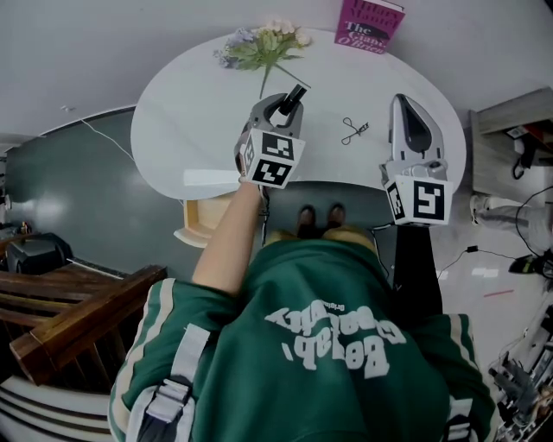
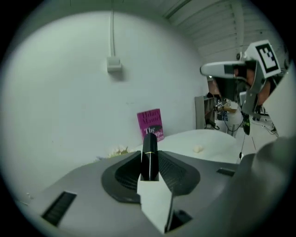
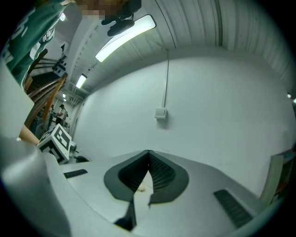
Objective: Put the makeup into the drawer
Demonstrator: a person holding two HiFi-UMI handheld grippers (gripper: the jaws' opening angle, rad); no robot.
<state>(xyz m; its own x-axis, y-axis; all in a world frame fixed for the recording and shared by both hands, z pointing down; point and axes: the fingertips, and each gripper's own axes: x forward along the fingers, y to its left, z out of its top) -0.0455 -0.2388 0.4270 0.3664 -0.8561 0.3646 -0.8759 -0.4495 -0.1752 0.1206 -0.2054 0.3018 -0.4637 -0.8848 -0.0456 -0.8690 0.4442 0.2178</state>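
A black lipstick tube with a thin gold ring stands upright between the pads of my left gripper, which is shut on it and held above the round white table. In the left gripper view the tube sticks up out of the pinched pads, its lower end hidden. An open wooden drawer juts out under the table's near left edge. My right gripper hovers over the table's right side, shut with nothing in it; its pads meet at the tip.
A metal eyelash curler lies on the table between the two grippers. A bunch of flowers and a magenta book sit at the far edge by the wall. A wooden bench stands at the lower left.
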